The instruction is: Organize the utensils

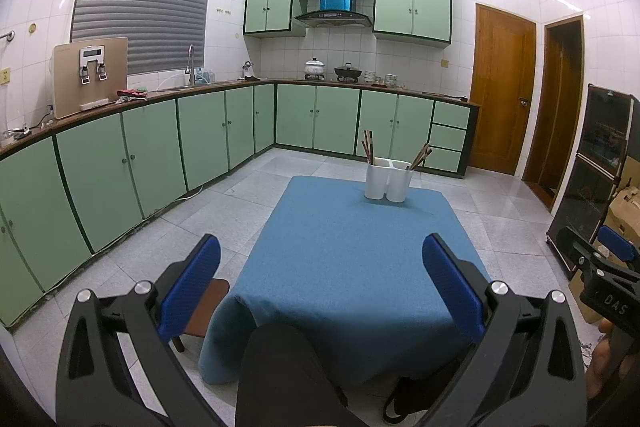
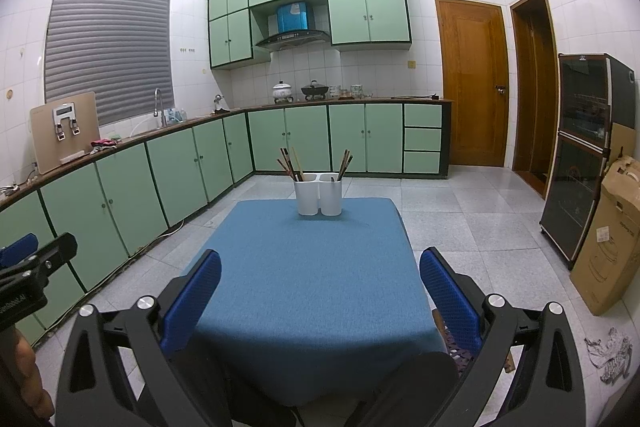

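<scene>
A white two-cup utensil holder (image 1: 388,185) (image 2: 319,199) stands at the far end of a table covered with a blue cloth (image 1: 352,259) (image 2: 308,275). Brown chopsticks (image 1: 369,147) (image 2: 289,163) lean in its left cup, and a few more chopsticks (image 1: 420,155) (image 2: 345,162) lean in its right cup. My left gripper (image 1: 320,267) is open, held above the near edge of the table with nothing between its blue pads. My right gripper (image 2: 320,279) is open too, over the near part of the cloth and also empty. Each gripper shows at the edge of the other's view.
Green cabinets (image 1: 152,147) run along the left and back walls under a counter with a water dispenser (image 1: 90,77), sink and pots. A brown stool (image 1: 208,307) sits at the table's near left. A dark glass cabinet (image 2: 584,155) and a cardboard box (image 2: 608,239) stand at the right.
</scene>
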A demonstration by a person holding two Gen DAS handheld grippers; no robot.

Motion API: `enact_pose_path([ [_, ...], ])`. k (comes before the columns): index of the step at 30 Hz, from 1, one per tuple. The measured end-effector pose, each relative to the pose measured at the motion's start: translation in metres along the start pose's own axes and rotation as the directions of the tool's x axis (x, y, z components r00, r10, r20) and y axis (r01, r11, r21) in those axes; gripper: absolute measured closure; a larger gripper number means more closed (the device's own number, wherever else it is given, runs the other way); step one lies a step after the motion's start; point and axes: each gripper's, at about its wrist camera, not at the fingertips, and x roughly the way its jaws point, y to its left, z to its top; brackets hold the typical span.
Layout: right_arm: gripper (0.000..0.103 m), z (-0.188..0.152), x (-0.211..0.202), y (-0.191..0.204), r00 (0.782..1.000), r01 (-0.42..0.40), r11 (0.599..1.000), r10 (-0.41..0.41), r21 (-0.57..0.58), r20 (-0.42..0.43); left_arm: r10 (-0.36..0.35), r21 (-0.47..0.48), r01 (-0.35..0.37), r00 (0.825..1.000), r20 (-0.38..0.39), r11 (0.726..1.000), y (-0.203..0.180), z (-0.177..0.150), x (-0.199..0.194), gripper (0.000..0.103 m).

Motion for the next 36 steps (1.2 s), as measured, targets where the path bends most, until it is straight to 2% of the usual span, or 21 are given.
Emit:
enact_pose_path([
  [36, 0.006, 0.0, -0.0008, 0.0008, 1.0, 0.002, 1.0, -0.002, -0.001, 0.008, 0.005, 0.005, -0.005, 1.0, 0.01, 1.0, -0.0065, -0.0005, -0.0028, 0.005],
])
